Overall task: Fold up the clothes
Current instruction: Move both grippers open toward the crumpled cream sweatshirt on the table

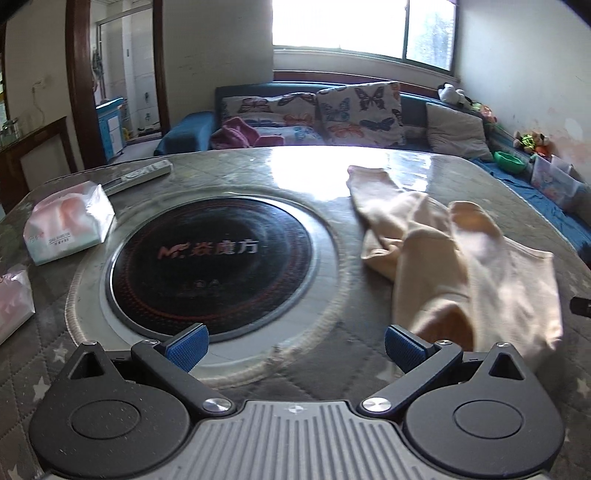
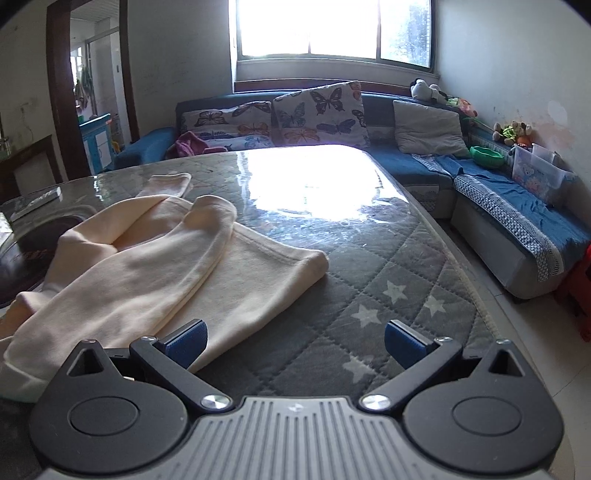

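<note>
Folding is judged not yet begun; the cream garment (image 1: 454, 266) is seen lying rumpled in the right half of the left wrist view, its sleeves or legs spread toward the far edge, untouched by either tool. The left hand-held gripper (image 1: 295, 347) is held with its jaws wide apart over the bench (image 1: 314, 369), just beside the cloth's near edge; the right hand-held gripper (image 2: 295, 345) is likewise spread and empty, its left pad over the hem at lower left of its view. A grasp of two corners is judged to be called for next, so the cloth can be spread flat. A round black cooktop (image 1: 210, 258) is set in the quilted, clear-covered bench; tissue packs (image 1: 68, 225) and a remote (image 1: 138, 175) lie at upper left; a blue sofa (image 2: 480, 177) with butterfly cushions (image 2: 319, 110) is seen beneath a bright window (image 2: 332, 26).
</note>
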`<state>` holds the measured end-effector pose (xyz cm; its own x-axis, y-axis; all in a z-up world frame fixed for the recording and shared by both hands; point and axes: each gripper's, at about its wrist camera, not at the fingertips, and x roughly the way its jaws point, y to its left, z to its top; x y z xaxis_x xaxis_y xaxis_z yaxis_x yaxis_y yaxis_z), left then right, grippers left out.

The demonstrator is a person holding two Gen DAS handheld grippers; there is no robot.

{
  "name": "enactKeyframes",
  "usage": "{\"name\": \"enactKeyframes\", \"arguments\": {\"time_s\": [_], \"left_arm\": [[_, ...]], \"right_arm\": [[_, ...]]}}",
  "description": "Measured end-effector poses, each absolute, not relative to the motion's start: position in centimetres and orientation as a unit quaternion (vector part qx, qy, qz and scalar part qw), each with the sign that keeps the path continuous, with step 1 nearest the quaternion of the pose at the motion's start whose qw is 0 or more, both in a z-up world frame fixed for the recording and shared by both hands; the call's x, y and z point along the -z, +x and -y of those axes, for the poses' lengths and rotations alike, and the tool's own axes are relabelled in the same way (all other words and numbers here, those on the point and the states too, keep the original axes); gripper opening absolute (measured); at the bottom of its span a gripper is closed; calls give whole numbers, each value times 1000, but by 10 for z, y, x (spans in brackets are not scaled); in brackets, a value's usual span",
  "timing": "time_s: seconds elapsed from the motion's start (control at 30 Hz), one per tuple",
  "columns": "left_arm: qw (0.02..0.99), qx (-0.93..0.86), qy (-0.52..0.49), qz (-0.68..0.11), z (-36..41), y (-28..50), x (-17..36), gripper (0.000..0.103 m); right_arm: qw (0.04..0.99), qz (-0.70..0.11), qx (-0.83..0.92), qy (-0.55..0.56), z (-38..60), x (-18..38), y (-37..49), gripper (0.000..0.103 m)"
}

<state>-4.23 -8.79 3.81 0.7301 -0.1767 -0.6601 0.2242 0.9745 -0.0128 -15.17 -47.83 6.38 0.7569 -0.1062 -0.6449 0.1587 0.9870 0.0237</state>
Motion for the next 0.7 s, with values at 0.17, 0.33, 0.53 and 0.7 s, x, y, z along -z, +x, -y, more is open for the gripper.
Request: {"name": "enactKeyframes", "arguments": {"time_s": [0.17,0.33,0.53,0.7], "left_arm": [[927,121,32,-354,96,-57,-44,103],[924,132,32,-358,103,-74,-48,103],[921,145,38,-359,109,-92,-51,103],[919,154,47,-361,116,-104,-52,103]], "right_arm": [[934,-350,63,36,463,-67,-166,103],[932,-356,59,31,450,-67,-184,103],[932,-356,48,37,439,-69,-200,103],[934,-352,39,35,431,-71,-206,103]]}}
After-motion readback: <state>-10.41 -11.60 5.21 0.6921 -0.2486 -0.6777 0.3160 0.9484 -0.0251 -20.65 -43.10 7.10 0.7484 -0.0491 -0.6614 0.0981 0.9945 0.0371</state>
